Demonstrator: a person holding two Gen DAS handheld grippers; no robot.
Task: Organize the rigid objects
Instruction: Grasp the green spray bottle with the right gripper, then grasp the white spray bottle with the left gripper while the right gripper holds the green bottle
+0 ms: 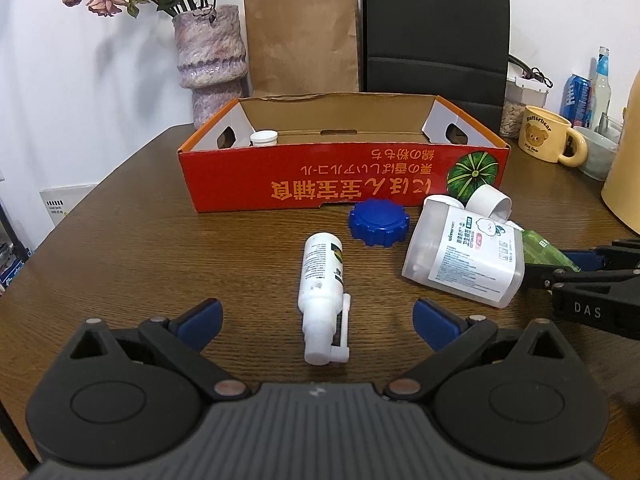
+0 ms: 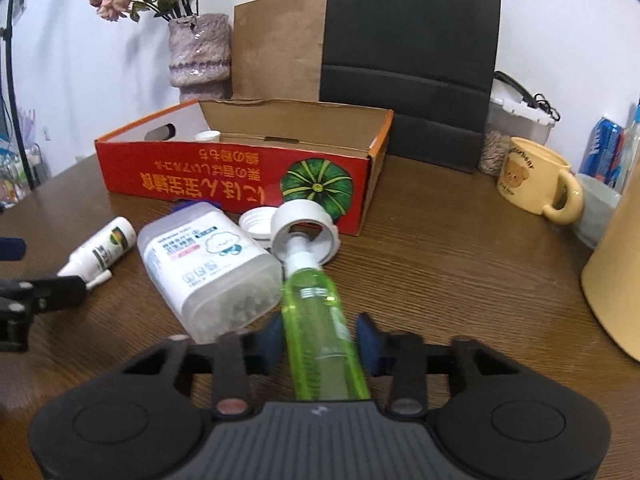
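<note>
A red cardboard box [image 1: 344,176] stands open on the brown table [image 1: 160,248], with a small white cap [image 1: 264,137] inside. A white spray bottle [image 1: 323,280] lies in front of my open left gripper [image 1: 318,318], between its blue pads. A blue lid [image 1: 379,222], a clear flat container [image 1: 464,258] and a white ring [image 1: 490,200] lie to the right. My right gripper [image 2: 320,340] straddles a green spray bottle [image 2: 320,320]; its blue pads sit on either side with small gaps. The box [image 2: 240,176] and container [image 2: 212,268] show there too.
A vase of dried flowers [image 1: 210,60], a brown paper bag [image 1: 300,40] and a black chair back [image 1: 436,32] stand behind the box. A yellow bear mug [image 1: 548,136], cans, a bowl and a tan jug [image 2: 616,280] crowd the right side.
</note>
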